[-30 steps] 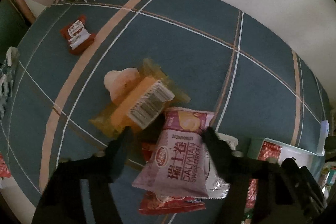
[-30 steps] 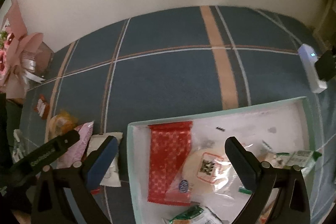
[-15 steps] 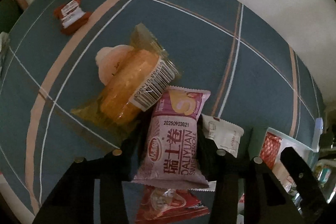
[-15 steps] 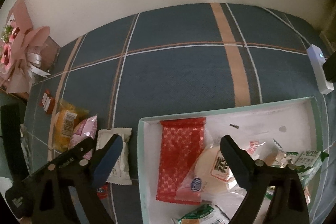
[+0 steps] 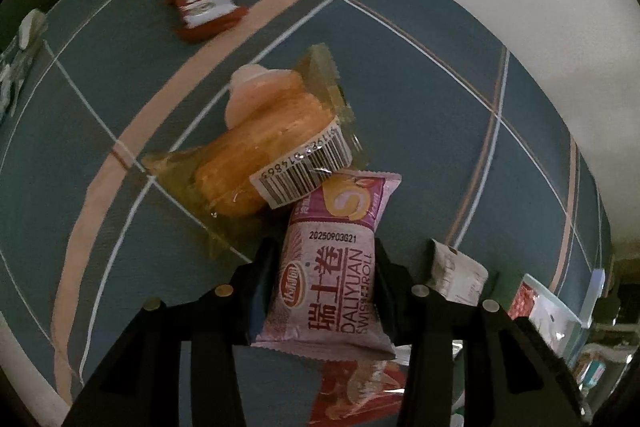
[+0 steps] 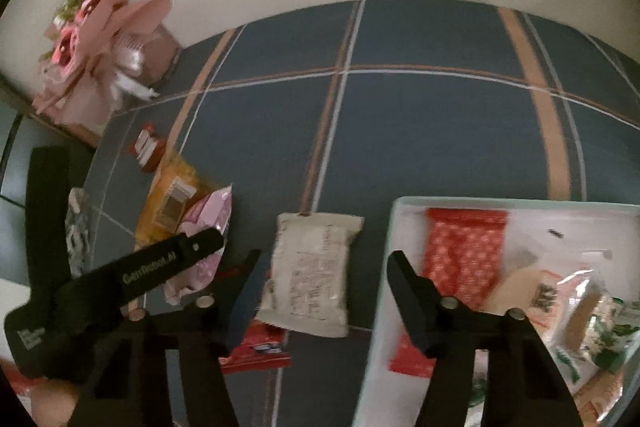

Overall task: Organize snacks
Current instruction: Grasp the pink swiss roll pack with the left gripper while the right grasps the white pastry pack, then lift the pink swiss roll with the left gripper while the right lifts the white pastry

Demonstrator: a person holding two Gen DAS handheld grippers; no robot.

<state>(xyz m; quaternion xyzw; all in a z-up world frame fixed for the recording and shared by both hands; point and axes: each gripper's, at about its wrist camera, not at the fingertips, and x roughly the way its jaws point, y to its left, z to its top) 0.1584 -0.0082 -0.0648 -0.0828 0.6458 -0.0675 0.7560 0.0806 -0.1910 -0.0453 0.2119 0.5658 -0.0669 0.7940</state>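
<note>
My left gripper (image 5: 324, 259) is shut on a pink Swiss roll packet (image 5: 332, 279), one pad on each long side. An orange cake packet (image 5: 272, 147) leans on the pink packet's far end. The right wrist view shows the same left gripper (image 6: 172, 259) over the pink packet (image 6: 208, 219). My right gripper (image 6: 324, 267) points down at a white packet (image 6: 312, 267) that lies between its closing jaws. A gap shows at the right pad. To the right is the pale green tray (image 6: 394, 223), holding a red patterned packet (image 6: 460, 247) and several other snacks.
A small red packet (image 5: 200, 3) lies apart at the far left of the blue checked cloth (image 6: 420, 131). Another red packet (image 6: 260, 347) sits partly under both grippers. A pink bouquet (image 6: 96, 39) stands in the back left corner by the wall.
My left jaws have shut on the pink packet. My right gripper has moved left, from over the tray to over the white packet, and its jaws have narrowed.
</note>
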